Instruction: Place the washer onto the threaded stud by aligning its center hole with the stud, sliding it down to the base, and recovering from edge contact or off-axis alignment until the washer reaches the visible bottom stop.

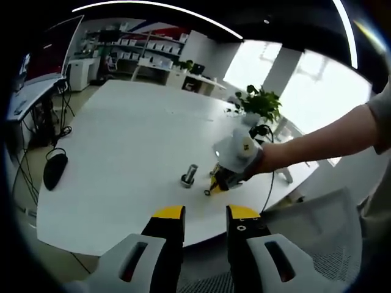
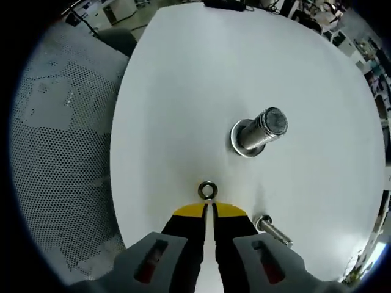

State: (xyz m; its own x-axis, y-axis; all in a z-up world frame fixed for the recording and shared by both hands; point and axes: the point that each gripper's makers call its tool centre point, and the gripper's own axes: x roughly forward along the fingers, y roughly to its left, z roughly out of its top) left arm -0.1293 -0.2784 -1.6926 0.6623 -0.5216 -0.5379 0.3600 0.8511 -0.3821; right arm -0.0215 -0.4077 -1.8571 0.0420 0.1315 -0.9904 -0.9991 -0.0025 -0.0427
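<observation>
In the left gripper view, the left gripper (image 1: 204, 223) rises from 6 o'clock over the near edge of the white counter (image 1: 122, 140), its fingers apart with nothing between them. Toward 12 o'clock from it the threaded stud (image 1: 189, 176) stands upright on the counter. Just at the stud's 3 o'clock the right gripper (image 1: 215, 187), held by a gloved hand (image 1: 239, 155), reaches down to the counter surface. A computer mouse (image 1: 54, 168) lies at 9 o'clock, and a potted plant (image 1: 259, 105) stands at the far edge near 1 o'clock.

In the right gripper view, the stud (image 2: 261, 130) shows its ringed shaft and round base flange at about 2 o'clock. The washer (image 2: 208, 190) is at the tips of the right gripper (image 2: 209, 210), whose fingers are closed together on its edge; it is well apart from the stud. A loose bolt (image 2: 272, 230) lies on the counter (image 2: 183, 91) at 4 o'clock, beside the right finger. A mesh chair (image 2: 61, 159) sits at 9 o'clock.
</observation>
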